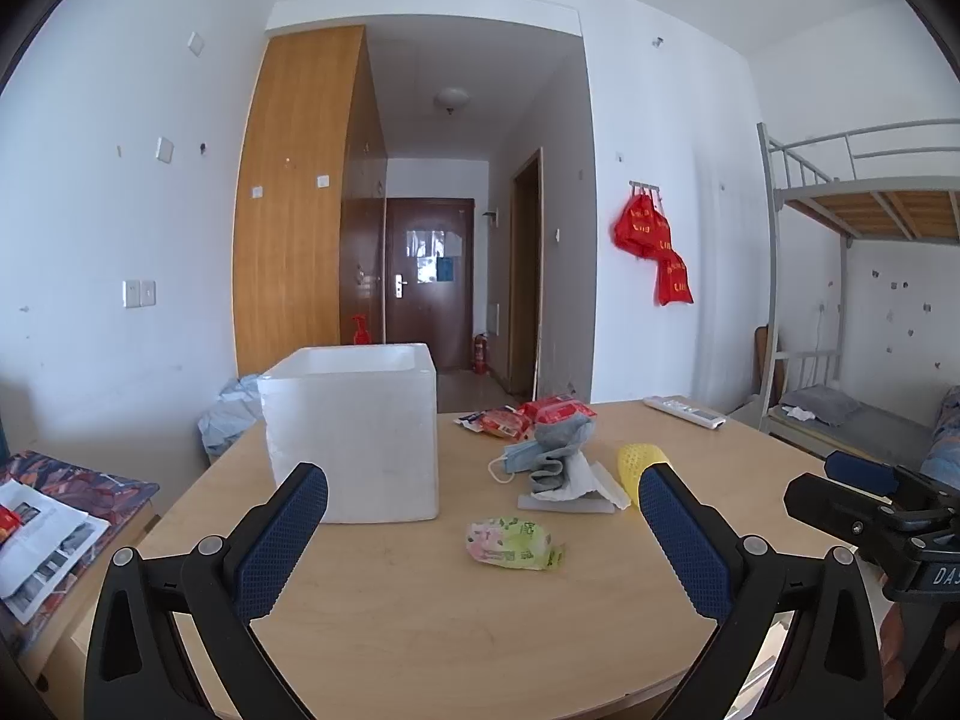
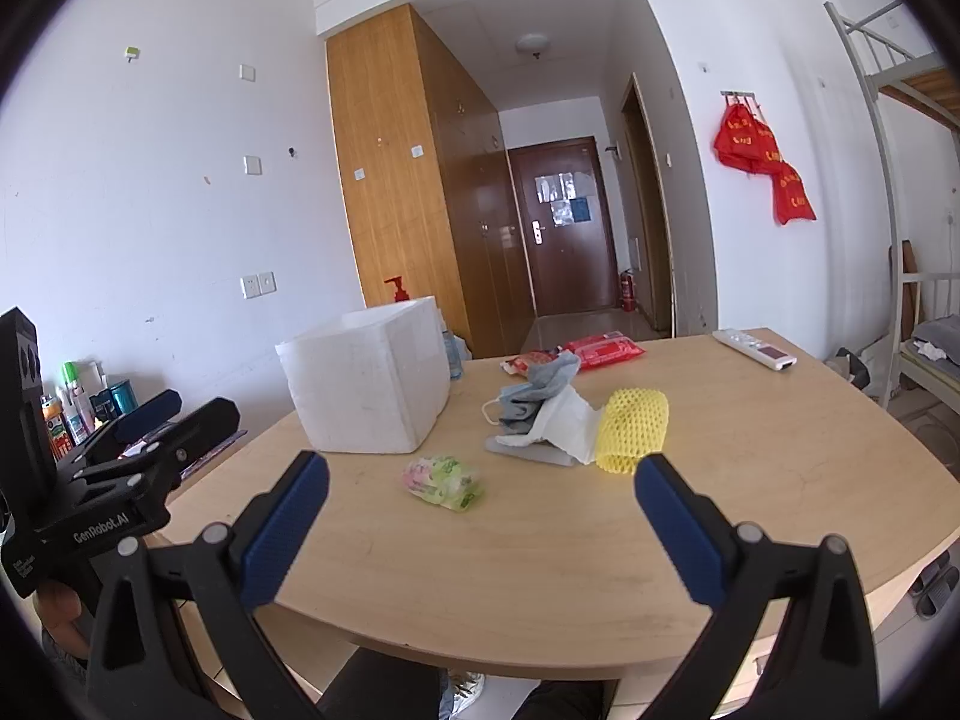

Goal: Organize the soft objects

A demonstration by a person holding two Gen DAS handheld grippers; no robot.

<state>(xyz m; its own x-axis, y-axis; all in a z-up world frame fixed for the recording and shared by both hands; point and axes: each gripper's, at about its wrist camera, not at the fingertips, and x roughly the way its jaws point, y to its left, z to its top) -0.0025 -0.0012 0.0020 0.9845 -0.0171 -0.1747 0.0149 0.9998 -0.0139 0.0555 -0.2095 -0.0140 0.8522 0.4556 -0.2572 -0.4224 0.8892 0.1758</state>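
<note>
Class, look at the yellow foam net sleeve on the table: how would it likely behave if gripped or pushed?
The yellow foam net sleeve looks like open mesh, so it would probably squash and feel very light. Its tube shape, lying on its side on the table, suggests it might roll or skid if pushed. Probably not fragile.

Count on the table (image 2: 540, 570), all ahead of the open jaws: one white foam box (image 2: 366, 390), beyond the left jaw. One green-and-pink packet (image 2: 444, 480), between the jaws and nearest them. One yellow foam net sleeve (image 2: 633, 429), just past the right jaw. One grey sock (image 2: 540, 387), one blue face mask (image 1: 519, 459), one white cloth (image 2: 567, 426), heaped together. Two red packets (image 2: 603, 351) farther back. One white remote control (image 2: 756, 349), far right.
</note>
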